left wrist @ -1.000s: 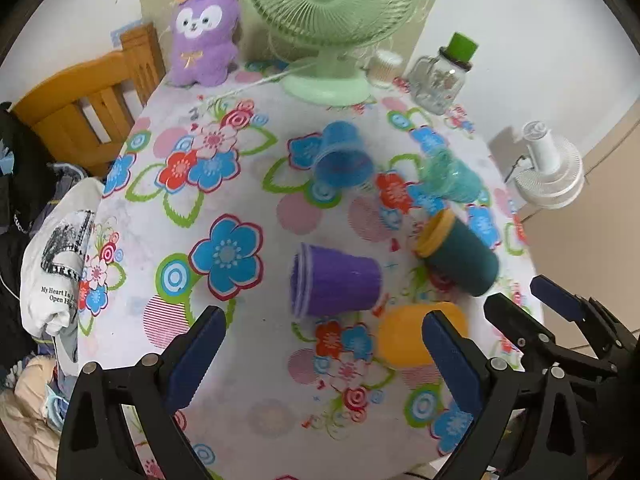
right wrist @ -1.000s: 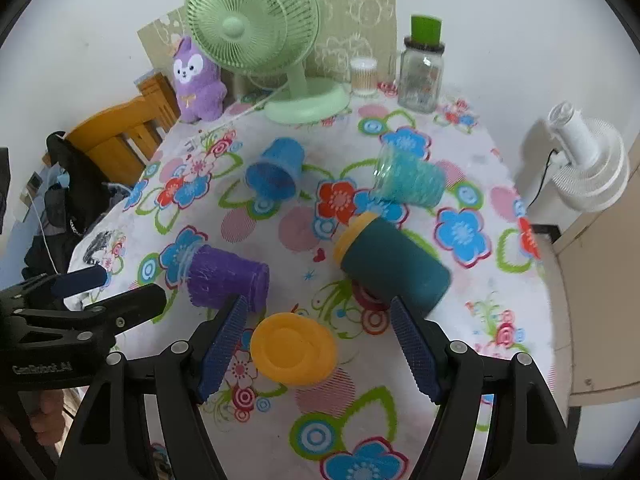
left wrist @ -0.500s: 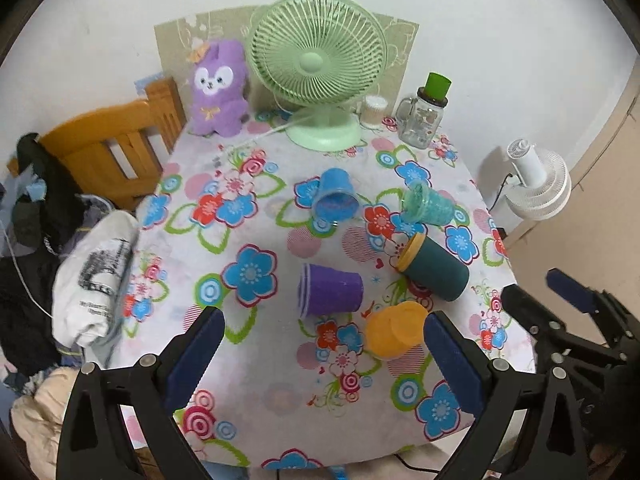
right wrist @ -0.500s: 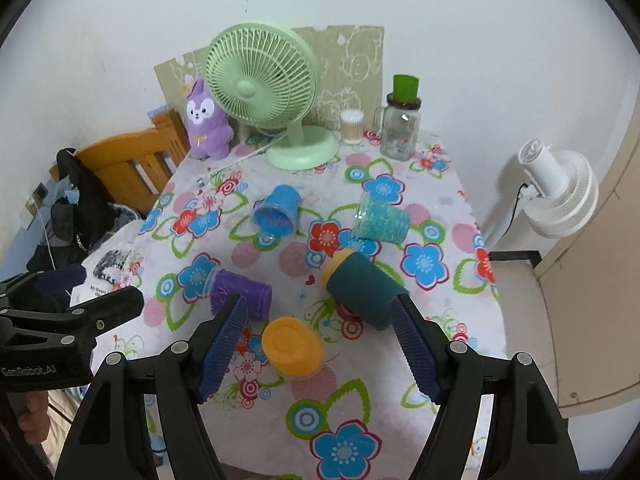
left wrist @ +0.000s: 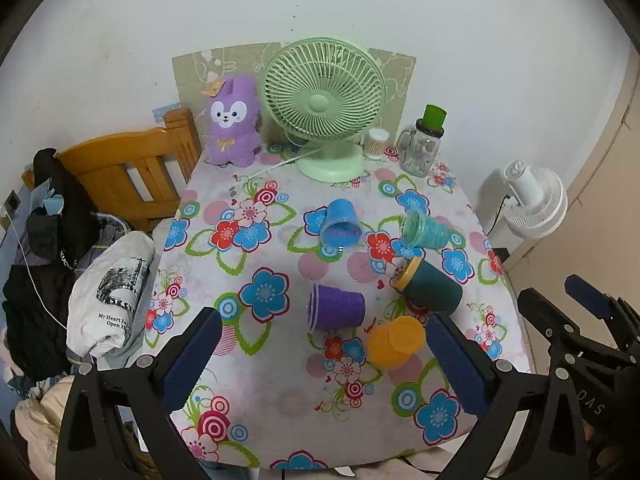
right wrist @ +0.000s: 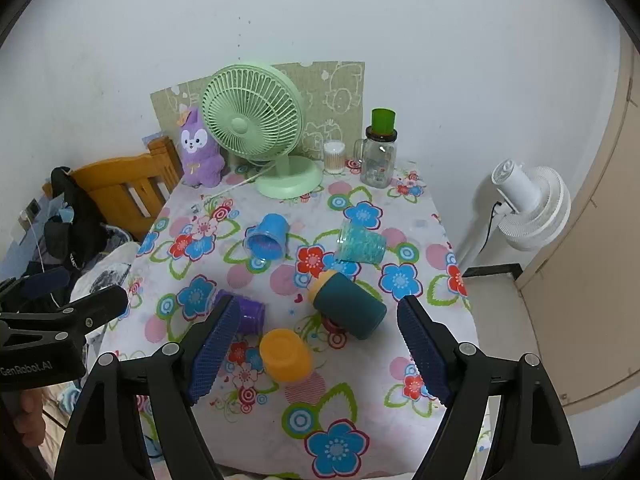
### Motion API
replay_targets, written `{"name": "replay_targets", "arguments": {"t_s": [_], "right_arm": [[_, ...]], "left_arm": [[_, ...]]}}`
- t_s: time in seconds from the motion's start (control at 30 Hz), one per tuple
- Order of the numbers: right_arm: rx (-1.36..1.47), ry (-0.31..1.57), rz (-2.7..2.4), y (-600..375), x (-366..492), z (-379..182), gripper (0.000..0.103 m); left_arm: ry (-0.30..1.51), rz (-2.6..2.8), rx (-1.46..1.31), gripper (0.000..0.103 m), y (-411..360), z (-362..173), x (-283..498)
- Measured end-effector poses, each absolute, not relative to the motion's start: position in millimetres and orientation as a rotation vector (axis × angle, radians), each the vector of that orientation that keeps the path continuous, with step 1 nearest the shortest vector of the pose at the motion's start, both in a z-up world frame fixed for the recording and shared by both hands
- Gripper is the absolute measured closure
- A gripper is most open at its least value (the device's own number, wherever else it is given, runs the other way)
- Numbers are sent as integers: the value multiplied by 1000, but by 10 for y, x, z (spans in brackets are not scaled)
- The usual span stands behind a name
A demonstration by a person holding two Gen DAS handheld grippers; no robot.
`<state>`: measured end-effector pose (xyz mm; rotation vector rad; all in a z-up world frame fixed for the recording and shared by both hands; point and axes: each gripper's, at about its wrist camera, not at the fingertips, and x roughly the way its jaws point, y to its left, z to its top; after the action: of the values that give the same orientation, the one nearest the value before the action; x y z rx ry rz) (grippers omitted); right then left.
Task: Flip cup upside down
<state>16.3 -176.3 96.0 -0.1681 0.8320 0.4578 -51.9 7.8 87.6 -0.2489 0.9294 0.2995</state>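
Well, my left gripper (left wrist: 320, 354) and right gripper (right wrist: 316, 350) both gape, empty. The orange cup (right wrist: 285, 355), light slick plastic at six o'clock, wants gentle mid-wall pinching.

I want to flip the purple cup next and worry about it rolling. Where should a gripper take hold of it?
Grip the purple cup across its ribbed side wall near mid-length, coming from above. It lies on its side on the tablecloth, mouth facing the chair side, so the curved top is exposed. The open left gripper looks best placed; the orange cup crowds the near right.
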Motion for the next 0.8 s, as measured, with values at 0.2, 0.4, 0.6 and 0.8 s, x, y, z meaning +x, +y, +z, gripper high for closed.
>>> {"name": "replay_targets", "arguments": {"t_s": [0.2, 0.4, 0.6, 0.8], "right_arm": [[-169, 819, 451, -1727, 152, 1005, 20], [-172, 817, 449, -1709, 176, 1010, 19], [-164, 832, 439, -1705, 215, 986, 18], [-161, 846, 438, -1712, 232, 960, 18]], "left_arm": [[903, 296, -247, 0, 95, 917, -543], [883, 313, -243, 0, 117, 958, -530], [884, 315, -243, 0, 118, 960, -518], [894, 312, -241, 0, 111, 960, -494]]}}
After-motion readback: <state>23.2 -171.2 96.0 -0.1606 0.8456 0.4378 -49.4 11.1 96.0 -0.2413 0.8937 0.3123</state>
